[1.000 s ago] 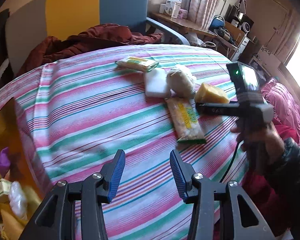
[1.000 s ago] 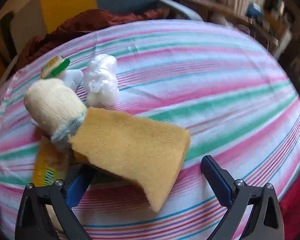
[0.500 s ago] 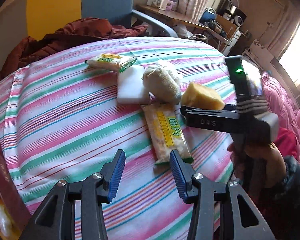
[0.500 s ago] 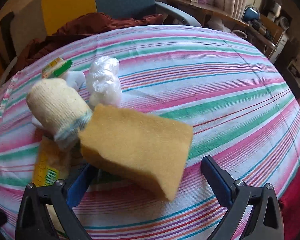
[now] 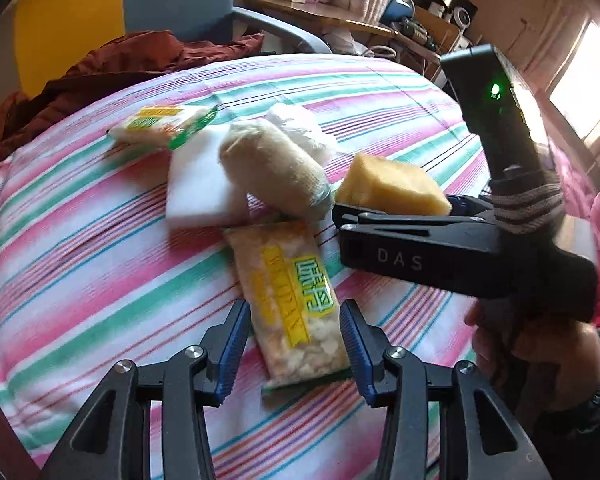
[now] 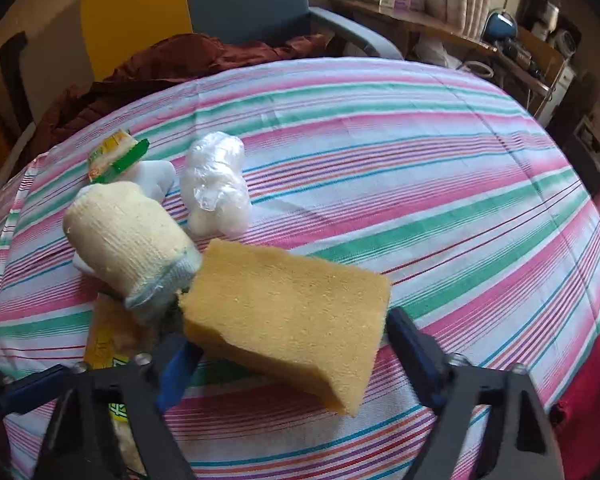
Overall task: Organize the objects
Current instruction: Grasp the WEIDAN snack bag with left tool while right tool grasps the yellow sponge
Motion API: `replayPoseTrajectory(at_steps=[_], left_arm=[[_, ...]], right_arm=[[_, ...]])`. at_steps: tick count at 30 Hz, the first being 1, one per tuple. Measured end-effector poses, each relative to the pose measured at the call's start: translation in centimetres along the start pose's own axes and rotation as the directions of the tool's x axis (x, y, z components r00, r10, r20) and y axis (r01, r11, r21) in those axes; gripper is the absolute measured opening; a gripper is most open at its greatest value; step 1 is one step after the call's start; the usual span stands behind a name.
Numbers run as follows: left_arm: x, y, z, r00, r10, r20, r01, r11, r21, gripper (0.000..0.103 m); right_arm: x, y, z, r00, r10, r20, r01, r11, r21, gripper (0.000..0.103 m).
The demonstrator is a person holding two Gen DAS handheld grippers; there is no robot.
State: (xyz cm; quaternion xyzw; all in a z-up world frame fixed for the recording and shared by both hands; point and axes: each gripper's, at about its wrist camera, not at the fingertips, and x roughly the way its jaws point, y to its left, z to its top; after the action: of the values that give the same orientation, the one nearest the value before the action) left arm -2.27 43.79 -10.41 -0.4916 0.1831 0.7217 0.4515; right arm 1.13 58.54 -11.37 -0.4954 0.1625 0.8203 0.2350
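My left gripper (image 5: 294,344) is open with its fingers on either side of a clear snack packet (image 5: 290,304) with yellow and green print that lies on the striped cloth. My right gripper (image 6: 288,340) is shut on a yellow sponge (image 6: 288,312), which also shows in the left wrist view (image 5: 392,192), and holds it just above the cloth. Beside it are a rolled cream glove (image 6: 128,236), a white foam block (image 5: 200,188), a clear plastic bundle (image 6: 216,184) and a second snack packet (image 5: 164,126).
The round table has a pink, green and white striped cloth (image 6: 420,168). A dark red garment (image 5: 120,60) lies on a blue and yellow chair (image 6: 244,0) behind it. A cluttered desk (image 6: 460,36) stands at the back right.
My left gripper has moved forward and to the right until its fingers straddle the near snack packet. My right gripper has closed on the sponge.
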Motion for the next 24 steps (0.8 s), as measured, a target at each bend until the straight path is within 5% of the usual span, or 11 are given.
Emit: replayPoseTrajectory(at_steps=[6,15,24], left_arm=[[1.6,-0.8,1.2,0.999,0.043,-0.002,-0.043,0.999,0.033,0.049],[2.3,0.1,0.6,0.999,0.014,0.032,-0.014,1.0,0.019,0.057],[1.5,1.0,-0.2,0.997,0.05,0.056,-0.051,0.999,0.017,0.046]], right_arm=[[-0.4,-0.1,-0.5,1.0,0.011,0.002,-0.011,1.0,0.006,0.084],[0.0,-0.1,-0.3,1.0,0.013,0.013,-0.013,1.0,0.01,0.083],[0.0,0.1,-0.3,1.0,0.007,0.019,-0.007,1.0,0.001,0.079]])
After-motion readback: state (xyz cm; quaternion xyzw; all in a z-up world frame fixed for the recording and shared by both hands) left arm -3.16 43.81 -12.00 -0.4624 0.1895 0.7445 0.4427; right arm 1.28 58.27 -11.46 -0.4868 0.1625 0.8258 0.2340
